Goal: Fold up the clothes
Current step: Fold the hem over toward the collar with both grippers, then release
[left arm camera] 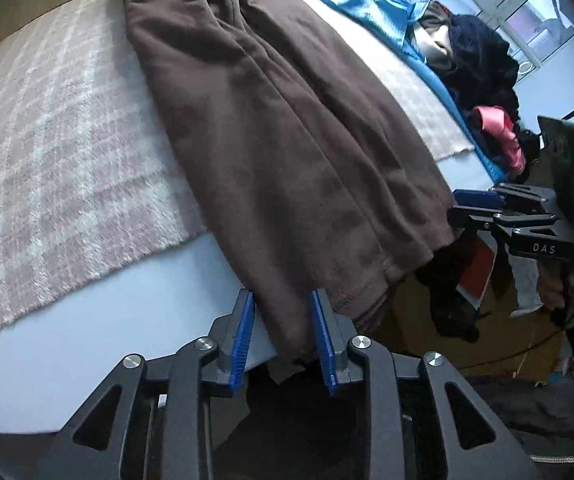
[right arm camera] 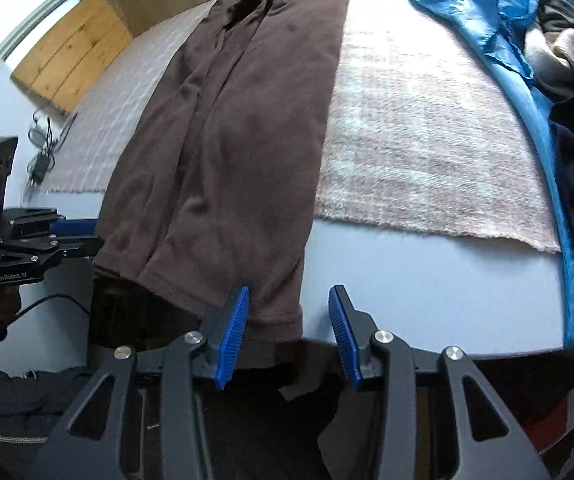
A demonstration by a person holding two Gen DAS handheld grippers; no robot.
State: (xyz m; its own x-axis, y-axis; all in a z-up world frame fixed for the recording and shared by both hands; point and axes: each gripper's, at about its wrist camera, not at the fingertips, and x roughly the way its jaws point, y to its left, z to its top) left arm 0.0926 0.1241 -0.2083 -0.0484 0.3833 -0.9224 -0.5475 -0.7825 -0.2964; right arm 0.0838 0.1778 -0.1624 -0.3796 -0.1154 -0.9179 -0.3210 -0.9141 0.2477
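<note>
Brown garment (left arm camera: 279, 152) hem hangs between both grippers' parted fingers (left arm camera: 243, 340), unclamped.

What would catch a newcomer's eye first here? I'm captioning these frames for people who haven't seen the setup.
First, the long brown garment, folded lengthwise down the middle of the bed, its near hem hanging over the edge. The left claw and right claw each stand open at that hem, cloth between the pads. Next, the pinkish checked blanket under it, and the bright blue cloth by a dark clothes pile at the far right.
</note>
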